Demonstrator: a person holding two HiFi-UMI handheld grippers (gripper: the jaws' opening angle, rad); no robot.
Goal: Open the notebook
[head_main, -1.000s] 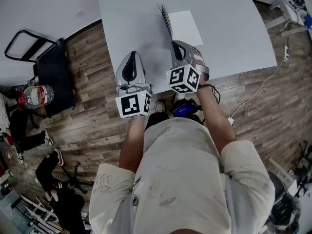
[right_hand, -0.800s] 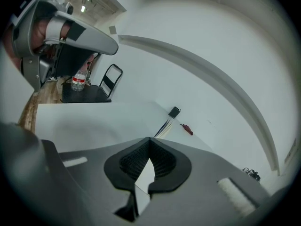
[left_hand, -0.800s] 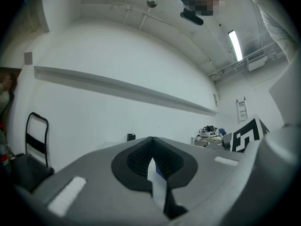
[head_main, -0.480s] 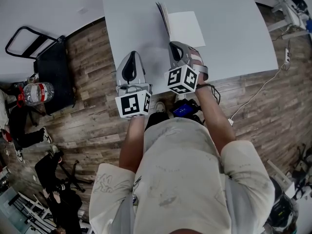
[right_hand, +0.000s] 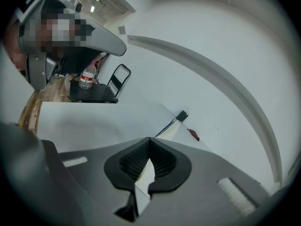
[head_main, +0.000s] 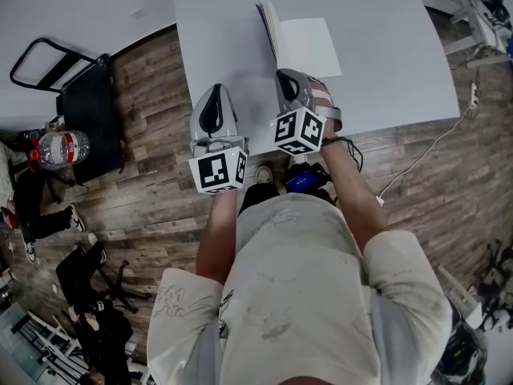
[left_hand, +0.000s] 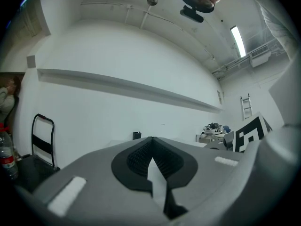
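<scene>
White notebook point(head_main: 309, 46) on a pale grey table point(head_main: 385, 62), just ahead of the right hand-held gripper point(head_main: 285, 75) and ahead and to the right of the left hand-held gripper point(head_main: 215, 89). Its cover stands upright along the edge nearer the left one, with a blank page showing beside it, so the book looks part open rather than laid flat.

Both hand-held grippers sit side by side over the table's near edge. Their jaws are closed together and hold nothing. Neither touches the notebook.

To finish well, the right one would probably come up to the raised cover from the page side and push it slowly over, low down, until it rests flat. The left one could pin the pages if the book slides.

No brand or writing can be read on the notebook. Each hand-held gripper carries a cube point(head_main: 218, 172) with black and white square markers. A bottle point(head_main: 60, 149) far to the left has a red label, too small to read.
</scene>
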